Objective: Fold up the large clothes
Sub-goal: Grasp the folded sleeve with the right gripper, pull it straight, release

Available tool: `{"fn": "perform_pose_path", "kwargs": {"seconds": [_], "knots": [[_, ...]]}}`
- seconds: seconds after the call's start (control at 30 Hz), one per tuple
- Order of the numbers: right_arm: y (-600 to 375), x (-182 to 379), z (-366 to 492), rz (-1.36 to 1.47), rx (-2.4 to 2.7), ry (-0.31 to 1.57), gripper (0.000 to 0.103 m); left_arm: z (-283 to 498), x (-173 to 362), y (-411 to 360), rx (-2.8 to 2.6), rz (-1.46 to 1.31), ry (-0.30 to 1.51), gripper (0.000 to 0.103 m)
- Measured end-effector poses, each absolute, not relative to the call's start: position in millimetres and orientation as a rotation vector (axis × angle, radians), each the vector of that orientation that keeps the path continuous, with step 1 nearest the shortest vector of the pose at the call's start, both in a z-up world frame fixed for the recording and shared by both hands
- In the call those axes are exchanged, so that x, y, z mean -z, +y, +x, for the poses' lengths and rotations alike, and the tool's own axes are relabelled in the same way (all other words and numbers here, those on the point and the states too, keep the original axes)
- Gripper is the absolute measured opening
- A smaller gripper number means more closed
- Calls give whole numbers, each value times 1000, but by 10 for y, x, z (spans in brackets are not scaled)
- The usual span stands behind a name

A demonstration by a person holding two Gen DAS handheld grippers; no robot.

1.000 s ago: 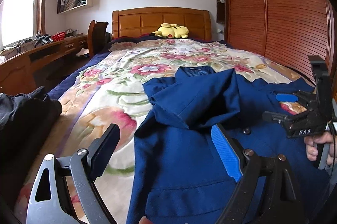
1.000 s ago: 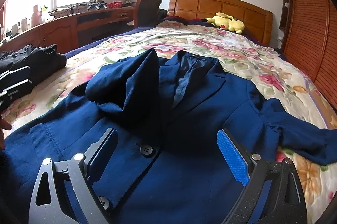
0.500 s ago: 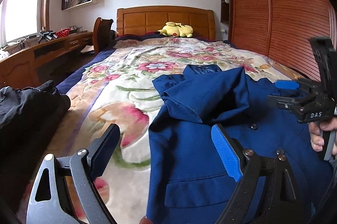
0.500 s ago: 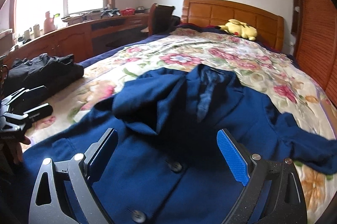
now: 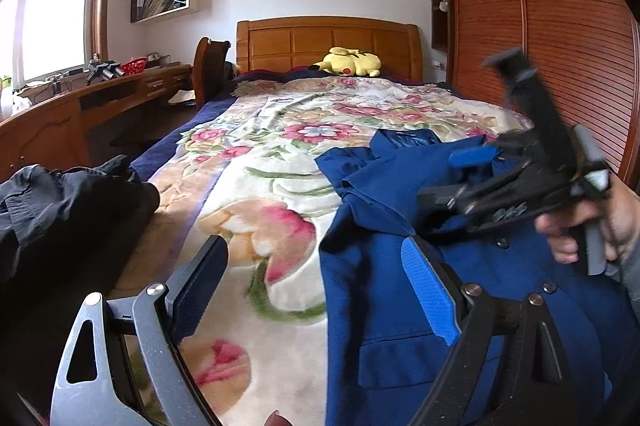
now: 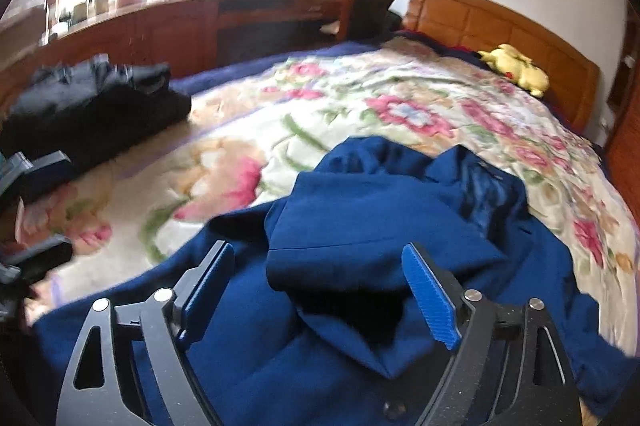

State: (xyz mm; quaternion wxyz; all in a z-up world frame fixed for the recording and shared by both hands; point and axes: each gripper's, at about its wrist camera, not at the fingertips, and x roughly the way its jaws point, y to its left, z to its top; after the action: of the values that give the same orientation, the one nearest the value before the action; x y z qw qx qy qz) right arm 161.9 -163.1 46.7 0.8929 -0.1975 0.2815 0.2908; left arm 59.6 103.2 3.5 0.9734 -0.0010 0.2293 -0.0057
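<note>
Since a second ago, the right gripper [image 6: 318, 300] has swung leftward over the navy blazer [image 6: 360, 226], its jaws closing but gripping nothing, a folded sleeve [image 6: 372, 246] just ahead of them. Wide open and empty, the left gripper [image 5: 316, 290] hovers at the blazer's left edge on the floral blanket [image 5: 260, 185], near a black garment [image 5: 68, 201].

Motion blur is smearing the right tool [image 5: 476, 169] in the left wrist view; its lettering is unreadable. The blue jacket [image 6: 360, 226] is running off the lower frame edge. The left tool [image 6: 36, 209] is being cropped at the left edge.
</note>
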Motion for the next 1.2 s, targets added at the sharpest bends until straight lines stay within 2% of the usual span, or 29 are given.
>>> {"fn": "perform_pose_path", "kwargs": {"seconds": [0.2,0.33,0.43,0.5,0.53,0.57,0.77,1.2], "knots": [[-1412,-129,1921,-487,-580,690,82,595,-25,1113,-5,-2,471,89],[-1420,-17,2090,-491,-559,729,62,616,-5,1139,-5,-12,483,89],[-1483,-36,2161,-451,-581,737,37,618,-1,1118,7,-16,488,89],[-1548,-92,2166,-410,-601,730,33,619,5,1097,14,-11,489,89],[-1601,-129,2169,-389,-611,716,26,624,6,1075,18,-6,490,89],[-1645,-184,2142,-374,-614,700,24,619,7,1061,22,-3,490,89],[-2070,-522,2070,-248,-569,583,17,619,8,994,37,4,493,89],[-3087,-967,1611,-165,-263,457,17,620,-72,611,127,14,472,89]]}}
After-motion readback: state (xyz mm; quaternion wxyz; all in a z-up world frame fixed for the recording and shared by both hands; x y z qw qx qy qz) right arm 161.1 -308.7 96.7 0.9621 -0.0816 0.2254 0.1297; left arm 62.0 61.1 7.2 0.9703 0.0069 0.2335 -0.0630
